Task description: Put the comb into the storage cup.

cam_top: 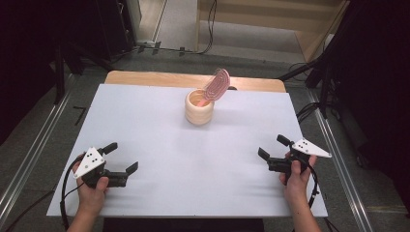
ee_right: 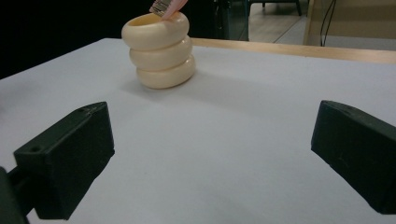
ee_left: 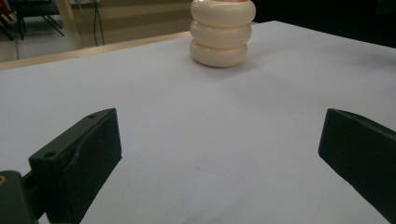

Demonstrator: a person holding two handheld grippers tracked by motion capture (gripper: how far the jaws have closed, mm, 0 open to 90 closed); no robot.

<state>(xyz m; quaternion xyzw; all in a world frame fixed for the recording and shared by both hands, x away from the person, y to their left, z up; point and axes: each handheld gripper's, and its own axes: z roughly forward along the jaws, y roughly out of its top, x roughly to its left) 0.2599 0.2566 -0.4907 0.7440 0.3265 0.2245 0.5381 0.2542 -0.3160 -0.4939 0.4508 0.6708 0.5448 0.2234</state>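
Note:
A cream ribbed holder (cam_top: 199, 107) made of three stacked rings stands at the far middle of the white table top (cam_top: 159, 140). A pink hairbrush (cam_top: 216, 84) leans out of it toward the right. The holder shows far off in the left gripper view (ee_left: 222, 33) and in the right gripper view (ee_right: 160, 49), where the brush's pink end (ee_right: 167, 6) pokes out at the top. My left gripper (cam_top: 124, 158) is open near the front left edge, far from the holder. My right gripper (cam_top: 274, 147) is open near the front right, nothing between its jaws.
The white top lies on a wooden table (cam_top: 145, 78) whose far edge shows behind it. Cables (cam_top: 209, 29) and dark stands (cam_top: 319, 72) are on the floor beyond and beside the table. Metal rails (cam_top: 29, 159) run along both sides.

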